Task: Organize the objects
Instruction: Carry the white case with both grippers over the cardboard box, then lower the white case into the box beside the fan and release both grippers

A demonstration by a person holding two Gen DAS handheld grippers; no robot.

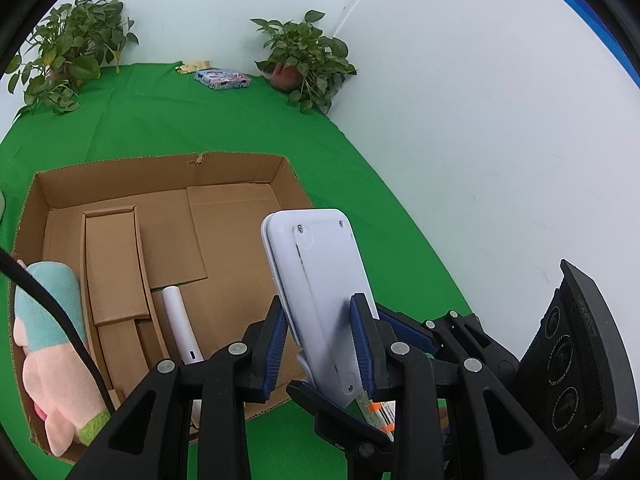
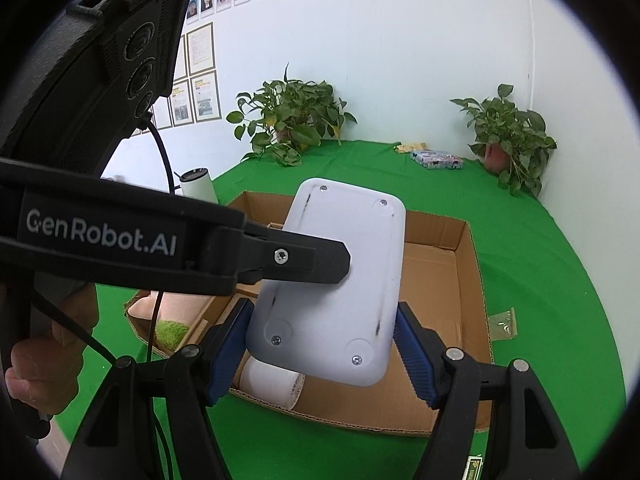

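**White device carried over the cardboard box**

White plastic fills both wrist views: a flat rectangular device (image 1: 320,300), back side showing with its small screws, is held above the near edge of the open cardboard box (image 1: 168,184) that sits on the green-covered surface (image 1: 180,120). The left gripper (image 1: 322,344) has its blue-padded fingers (image 1: 362,340) closed narrowly on the device's thin edges and carries it. The right gripper (image 2: 324,352) stands with its fingers wide on either side of the device's broad end; the left pad looks close to the casing or against it, the right pad appears just clear, so I cannot tell whether it grips or only steadies.

Inside the box lie a plush toy (image 1: 52,344) at the left wall, a white cylinder (image 1: 180,328) and loose cardboard flaps. Two potted plants (image 1: 304,56) and a small patterned packet (image 1: 222,79) sit at the far side.

Judging by this, the step in hand is placing the device into the box. The next move likely calls for lowering it toward the bare floor at the box's right, clear of the cylinder, then letting go.
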